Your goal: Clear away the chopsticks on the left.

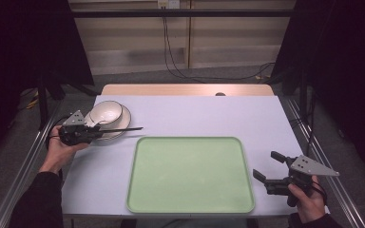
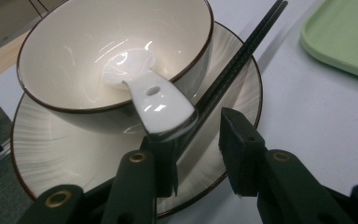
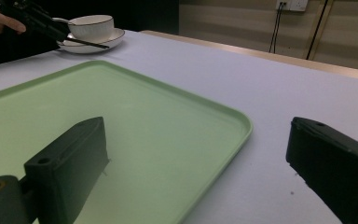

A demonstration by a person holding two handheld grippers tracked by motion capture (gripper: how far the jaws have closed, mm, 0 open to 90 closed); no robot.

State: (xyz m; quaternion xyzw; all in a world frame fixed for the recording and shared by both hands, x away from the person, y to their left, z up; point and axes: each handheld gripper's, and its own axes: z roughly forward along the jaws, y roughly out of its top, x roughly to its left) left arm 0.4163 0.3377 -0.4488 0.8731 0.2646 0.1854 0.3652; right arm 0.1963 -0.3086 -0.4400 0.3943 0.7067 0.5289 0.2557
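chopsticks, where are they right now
In the high view the black chopsticks lie at the table's far left, resting across the plate rim beside the bowl, tips towards the green tray; the left gripper straddles their near end.

Pale counter: 1 green tray at near centre; 1 ribbed plate at far left, near the edge.

Dim room with dark edges, the pale lilac surface evenly lit from above, glare streaking the glossy cream ceramic bowl, near black tongs blurred.
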